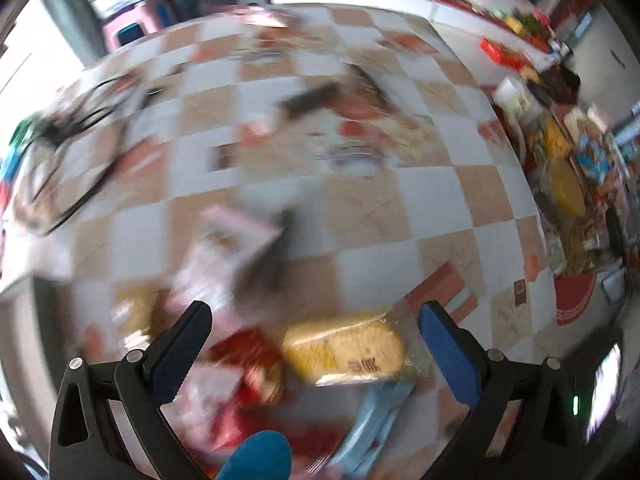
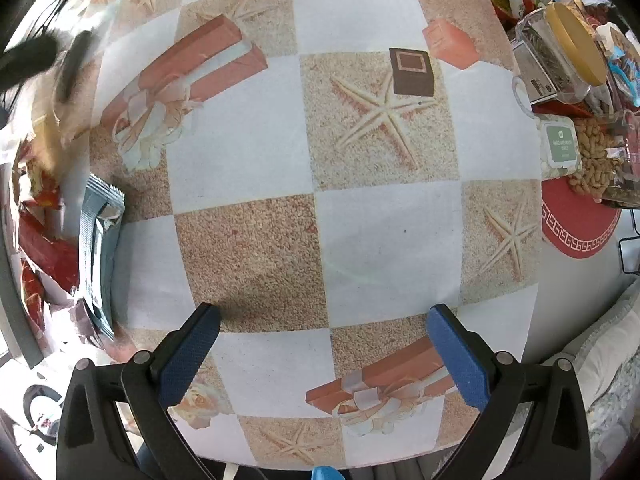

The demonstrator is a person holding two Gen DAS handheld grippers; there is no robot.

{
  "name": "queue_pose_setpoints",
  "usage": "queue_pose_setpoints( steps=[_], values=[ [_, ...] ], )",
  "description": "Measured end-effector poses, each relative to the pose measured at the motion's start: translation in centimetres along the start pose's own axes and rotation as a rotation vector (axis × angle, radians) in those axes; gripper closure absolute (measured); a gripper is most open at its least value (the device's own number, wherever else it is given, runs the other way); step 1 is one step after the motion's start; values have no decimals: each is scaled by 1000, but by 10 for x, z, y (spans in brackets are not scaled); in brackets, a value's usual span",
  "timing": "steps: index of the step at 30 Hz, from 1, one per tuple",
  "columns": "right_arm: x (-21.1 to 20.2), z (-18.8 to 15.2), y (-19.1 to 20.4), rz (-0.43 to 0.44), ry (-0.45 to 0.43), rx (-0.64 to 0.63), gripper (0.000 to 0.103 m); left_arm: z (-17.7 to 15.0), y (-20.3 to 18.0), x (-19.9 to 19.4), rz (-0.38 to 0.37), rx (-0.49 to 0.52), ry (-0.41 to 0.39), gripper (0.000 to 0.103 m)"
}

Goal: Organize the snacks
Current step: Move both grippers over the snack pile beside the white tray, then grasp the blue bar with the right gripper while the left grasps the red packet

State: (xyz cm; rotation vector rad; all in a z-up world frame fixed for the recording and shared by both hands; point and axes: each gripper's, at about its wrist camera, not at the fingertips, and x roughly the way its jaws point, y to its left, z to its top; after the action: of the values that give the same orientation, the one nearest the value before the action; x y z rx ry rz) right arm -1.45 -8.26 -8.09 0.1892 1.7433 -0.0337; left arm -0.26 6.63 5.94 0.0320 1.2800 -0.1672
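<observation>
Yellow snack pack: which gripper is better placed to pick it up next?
Left. The left gripper is open with the yellow snack pack between its fingers; the open right gripper faces only bare tablecloth.

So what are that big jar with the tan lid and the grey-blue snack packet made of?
The jar looks like clear glossy plastic or glass: its contents show through. Its lid looks matte, perhaps wood or plastic. The snack packet seems thin foil-like film, with crimped, serrated ends.
</observation>
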Motion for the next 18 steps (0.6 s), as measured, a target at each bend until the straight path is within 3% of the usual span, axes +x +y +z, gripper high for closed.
queue_pose_setpoints(
  steps=[6, 10, 14, 18],
  values=[
    [-6, -6, -4, -33, 15, 13, 0, -44, 75, -21, 77, -146, 103, 0],
    [-11, -14, 2, -33, 12, 13, 0, -69, 108, -27, 15, -242, 157, 0],
    [-10, -13, 0, -2, -12, 12, 0, -78, 122, -41, -34, -240, 142, 0],
    [-7, -7, 2, 25, 7, 16, 0, -93, 134, -38, -6, -238, 200, 0]
  ],
)
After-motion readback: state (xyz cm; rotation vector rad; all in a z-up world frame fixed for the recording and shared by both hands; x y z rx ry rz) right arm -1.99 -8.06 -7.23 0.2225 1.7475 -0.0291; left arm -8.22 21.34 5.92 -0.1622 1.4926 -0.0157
